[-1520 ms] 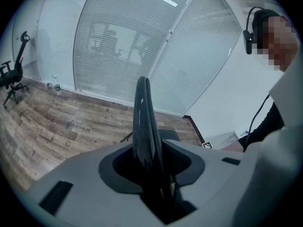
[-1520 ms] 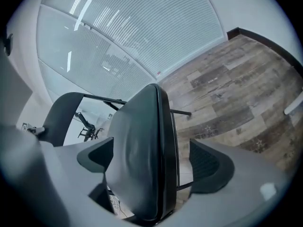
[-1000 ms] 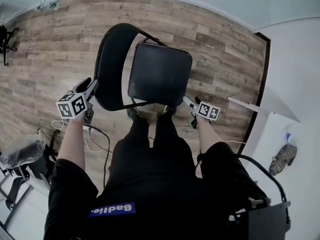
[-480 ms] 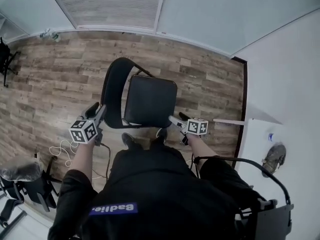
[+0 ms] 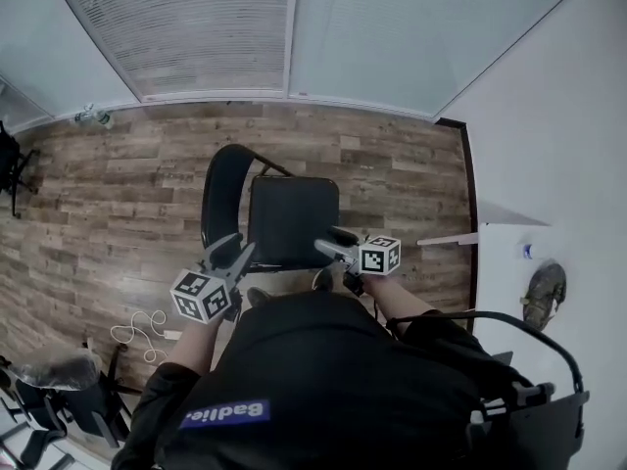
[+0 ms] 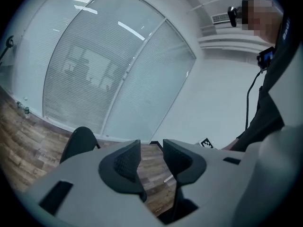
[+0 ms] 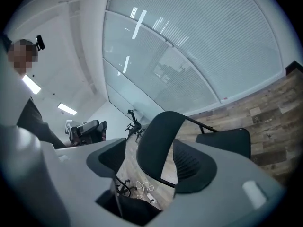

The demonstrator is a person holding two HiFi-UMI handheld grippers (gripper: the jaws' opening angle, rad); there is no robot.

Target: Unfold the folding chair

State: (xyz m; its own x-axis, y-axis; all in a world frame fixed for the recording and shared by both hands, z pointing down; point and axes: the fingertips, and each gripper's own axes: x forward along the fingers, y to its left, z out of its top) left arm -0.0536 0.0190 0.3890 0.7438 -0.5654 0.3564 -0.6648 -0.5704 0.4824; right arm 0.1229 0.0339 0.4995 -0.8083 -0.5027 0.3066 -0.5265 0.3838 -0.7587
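The black folding chair stands unfolded on the wood floor, with its seat (image 5: 294, 221) level and its curved backrest (image 5: 220, 199) to the left. My left gripper (image 5: 233, 251) hovers above the chair's near left corner, open, with nothing between its fingers. My right gripper (image 5: 328, 247) hangs over the seat's near right edge, and its jaws are closing on empty air. In the right gripper view the backrest (image 7: 158, 141) and seat (image 7: 225, 141) lie well beyond the gripper (image 7: 149, 162). The left gripper view shows the backrest top (image 6: 80, 141) past the gripper (image 6: 150, 157).
A glass wall with blinds (image 5: 196, 37) runs behind the chair. A white table (image 5: 509, 253) with a small object (image 5: 544, 292) stands at right. A white cable (image 5: 147, 326) lies on the floor at left, near a black office chair (image 5: 44, 385). Another black chair frame (image 5: 519, 399) is at lower right.
Both grippers have risen up and away from the chair, and the head view has climbed with them. The chair stays standing unfolded in place.
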